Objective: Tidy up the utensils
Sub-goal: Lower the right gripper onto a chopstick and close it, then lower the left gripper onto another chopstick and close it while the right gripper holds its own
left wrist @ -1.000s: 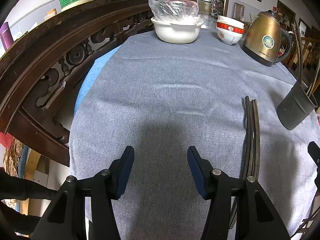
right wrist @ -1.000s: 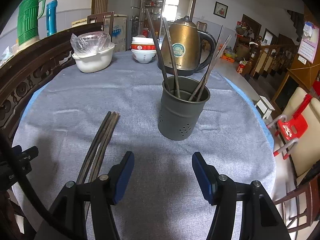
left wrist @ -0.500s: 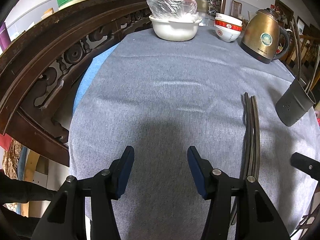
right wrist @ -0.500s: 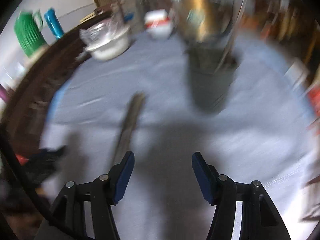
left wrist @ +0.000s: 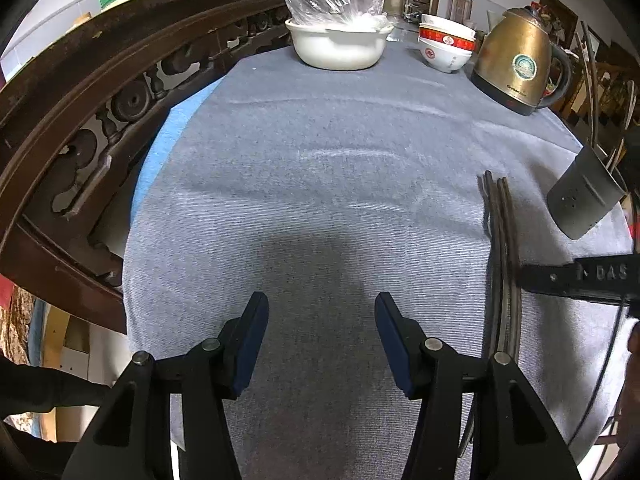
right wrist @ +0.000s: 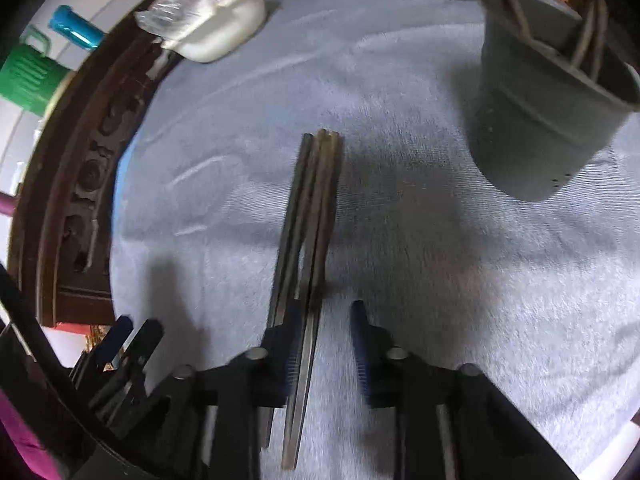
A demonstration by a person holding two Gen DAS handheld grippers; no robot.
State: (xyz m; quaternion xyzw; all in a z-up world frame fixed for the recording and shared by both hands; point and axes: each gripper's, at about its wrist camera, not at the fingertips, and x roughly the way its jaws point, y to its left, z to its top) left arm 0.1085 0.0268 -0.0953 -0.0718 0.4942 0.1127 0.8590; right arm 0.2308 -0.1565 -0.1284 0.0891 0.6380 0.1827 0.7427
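Observation:
Three dark chopsticks [right wrist: 310, 220] lie side by side on the grey tablecloth; in the left wrist view they lie at the right [left wrist: 505, 264]. A grey holder [right wrist: 544, 120] with several chopsticks in it stands to their right, and shows at the right edge of the left wrist view [left wrist: 582, 196]. My right gripper [right wrist: 324, 320] is open, low over the near ends of the chopsticks, one chopstick between its jaws. My left gripper [left wrist: 322, 320] is open and empty over bare cloth, left of the chopsticks.
At the table's far end stand a white bowl with a plastic bag [left wrist: 338, 46], stacked red-and-white bowls [left wrist: 446, 46] and a brass kettle [left wrist: 520, 70]. A carved dark wooden chair back [left wrist: 80, 92] curves along the left edge. The right gripper's body [left wrist: 580, 278] crosses over the chopsticks.
My right gripper has swung left and down from in front of the holder to over the chopsticks' near ends, and its jaws are narrower. The left gripper has hardly moved.

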